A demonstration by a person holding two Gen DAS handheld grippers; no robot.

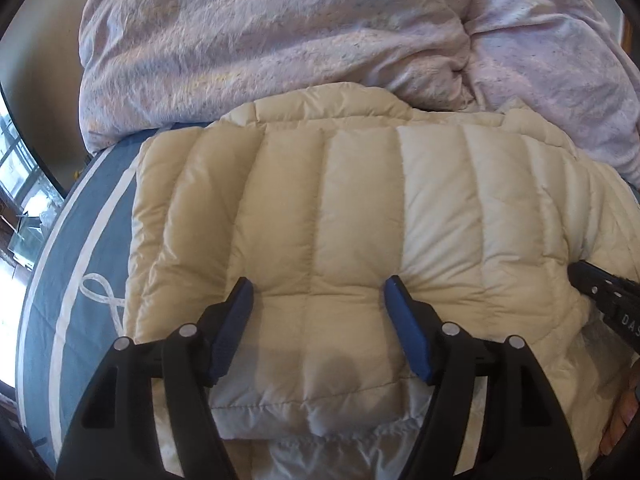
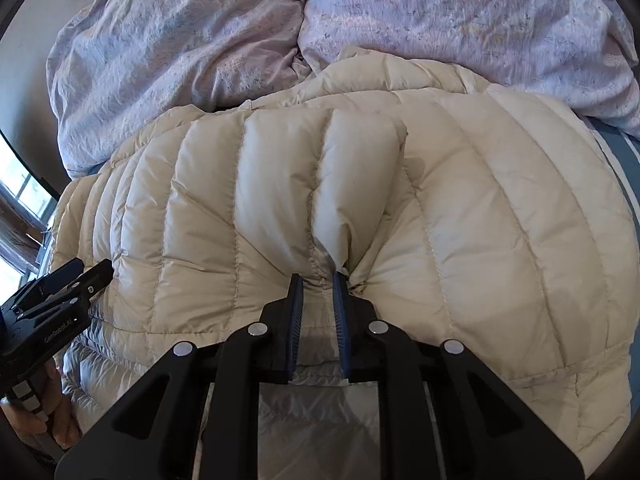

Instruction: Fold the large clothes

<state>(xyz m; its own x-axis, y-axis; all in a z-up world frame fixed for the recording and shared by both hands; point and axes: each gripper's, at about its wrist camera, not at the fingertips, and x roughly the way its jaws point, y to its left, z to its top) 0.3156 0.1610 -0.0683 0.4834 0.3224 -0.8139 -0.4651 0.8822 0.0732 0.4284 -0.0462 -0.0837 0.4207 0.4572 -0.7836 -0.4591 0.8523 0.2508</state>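
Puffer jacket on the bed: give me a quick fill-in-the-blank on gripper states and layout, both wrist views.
1. The right gripper is ___ on a pinch of the cream puffer jacket.
2. The left gripper is ___, its blue fingers astride one quilted panel.
3. Behind the jacket lies a crumpled ___ duvet.
4. The sheet under the jacket is blue with ___ stripes.

Missing words: shut; open; pink; white

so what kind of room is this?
Most likely a bedroom: the cream puffer jacket lies on a bed with a blue sheet, a rumpled pink duvet behind it, and a window at the left.
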